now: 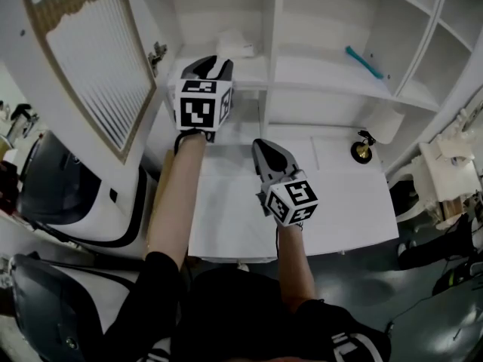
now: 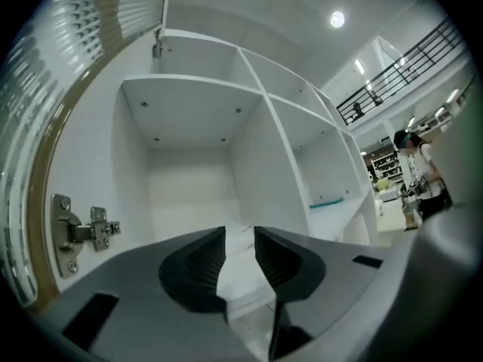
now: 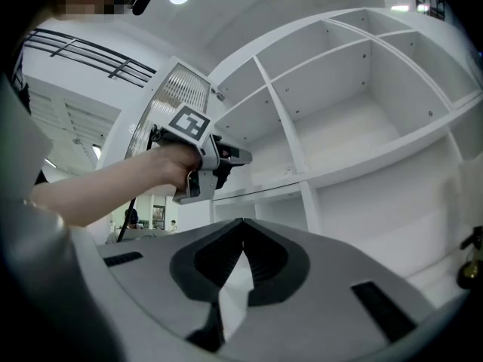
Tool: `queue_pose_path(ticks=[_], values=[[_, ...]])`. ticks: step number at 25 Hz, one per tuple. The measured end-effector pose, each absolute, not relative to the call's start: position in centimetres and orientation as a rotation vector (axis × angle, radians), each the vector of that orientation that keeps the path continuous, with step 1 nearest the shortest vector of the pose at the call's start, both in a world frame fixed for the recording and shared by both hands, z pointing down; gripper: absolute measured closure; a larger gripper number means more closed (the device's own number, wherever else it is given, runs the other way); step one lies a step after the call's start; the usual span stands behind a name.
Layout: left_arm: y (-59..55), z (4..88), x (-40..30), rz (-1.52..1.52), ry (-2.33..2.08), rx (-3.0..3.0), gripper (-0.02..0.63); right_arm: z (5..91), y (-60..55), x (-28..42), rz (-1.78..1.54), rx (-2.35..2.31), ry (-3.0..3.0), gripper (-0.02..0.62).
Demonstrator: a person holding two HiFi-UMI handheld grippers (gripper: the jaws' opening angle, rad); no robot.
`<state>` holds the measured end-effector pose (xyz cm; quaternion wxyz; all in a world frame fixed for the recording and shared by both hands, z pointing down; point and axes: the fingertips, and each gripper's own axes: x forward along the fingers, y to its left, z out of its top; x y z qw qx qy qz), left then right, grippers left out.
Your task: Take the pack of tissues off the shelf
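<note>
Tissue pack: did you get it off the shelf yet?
Not yet. Done: the cabinet door stands open. In hand: the left gripper is up at the compartment, jaws apart and aimed at the pack of tissues, which lies on the shelf, not gripped. Left: close on the pack and lift it out. The right gripper is shut and empty, lower down.
</note>
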<state>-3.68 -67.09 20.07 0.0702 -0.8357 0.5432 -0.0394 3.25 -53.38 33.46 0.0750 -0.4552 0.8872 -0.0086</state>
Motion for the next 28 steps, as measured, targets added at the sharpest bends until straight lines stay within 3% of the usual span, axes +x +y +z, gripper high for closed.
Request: queue_pose_path(ticks=[5,8,28], values=[[-70.5,19.2,-4.3,-0.250,1.699,-2.557,0.454,34.6,-53.7,3.0,-0.003,-1.411,2.692,0.576],[-72.5,19.8,-4.5,-0.351,1.678,-2.610,0.390,35.0,-53.9,2.9,-0.009,-1.415,2.703,0.576],[-79.9,22.7,-4.9,-0.649,1.650,-2.687,0.387,36.1,-56.5,4.6,-0.017,-1.522,2.670,0.576]])
